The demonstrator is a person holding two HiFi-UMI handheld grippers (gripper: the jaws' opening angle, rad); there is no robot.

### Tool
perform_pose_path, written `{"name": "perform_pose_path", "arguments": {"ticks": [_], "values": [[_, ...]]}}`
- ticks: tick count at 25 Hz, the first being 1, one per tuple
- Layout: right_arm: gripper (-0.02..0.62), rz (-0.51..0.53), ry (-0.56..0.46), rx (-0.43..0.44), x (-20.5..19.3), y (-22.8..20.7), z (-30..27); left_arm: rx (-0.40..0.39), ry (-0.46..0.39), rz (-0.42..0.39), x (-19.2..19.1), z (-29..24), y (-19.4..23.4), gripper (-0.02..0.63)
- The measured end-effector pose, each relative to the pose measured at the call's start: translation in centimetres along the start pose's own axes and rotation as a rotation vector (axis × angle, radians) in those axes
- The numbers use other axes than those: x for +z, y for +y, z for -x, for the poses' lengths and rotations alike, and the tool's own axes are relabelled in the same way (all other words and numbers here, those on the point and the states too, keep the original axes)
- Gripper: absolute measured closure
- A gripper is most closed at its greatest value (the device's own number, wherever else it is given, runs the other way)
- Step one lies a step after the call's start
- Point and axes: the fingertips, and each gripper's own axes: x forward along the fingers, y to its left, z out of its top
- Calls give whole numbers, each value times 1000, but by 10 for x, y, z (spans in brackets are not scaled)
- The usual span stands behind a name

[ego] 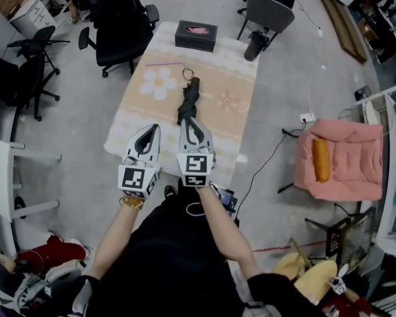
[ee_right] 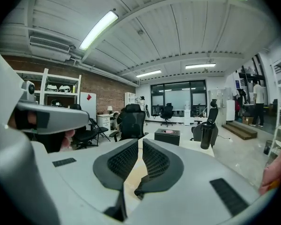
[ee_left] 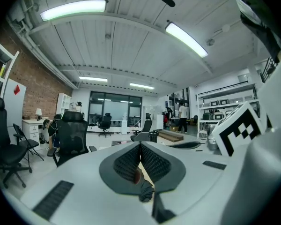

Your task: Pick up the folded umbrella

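A black folded umbrella (ego: 188, 100) lies lengthwise on the table's floral cloth (ego: 218, 121), its ring-shaped strap (ego: 188, 73) at the far end. My right gripper (ego: 190, 120) is shut and empty, and its tips hover at the umbrella's near end. In the right gripper view the pads (ee_right: 152, 161) meet with nothing between them (ee_right: 140, 142), and a dark bit of the umbrella (ee_right: 141, 187) shows below them. My left gripper (ego: 152, 127) is beside it on the left, over the cloth and apart from the umbrella. Its jaws are also shut and empty (ee_left: 140, 144).
A black tissue box (ego: 196, 35) stands at the table's far edge, also in the right gripper view (ee_right: 167, 136). Black office chairs (ego: 122, 28) stand at the far left and far right (ego: 269, 12). A dark flask (ego: 255, 45) is by the far right corner. A pink armchair (ego: 340, 160) sits on the floor to the right.
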Motion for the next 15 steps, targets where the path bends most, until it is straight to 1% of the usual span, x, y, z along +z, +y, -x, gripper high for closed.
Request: {"name": "perform_pose_path", "arguments": {"ticks": [3,8,15], "values": [[577,-4,33,11,-15,-16,-26,15,0,-14,2,-12,9,592],[577,-3,109,-15,-42,-44,-68,26,-8,-16,3,-32,20,592],[577,41,199,-53,-74,-49,-120,-11,5,18,-11,-55,38,592]]}}
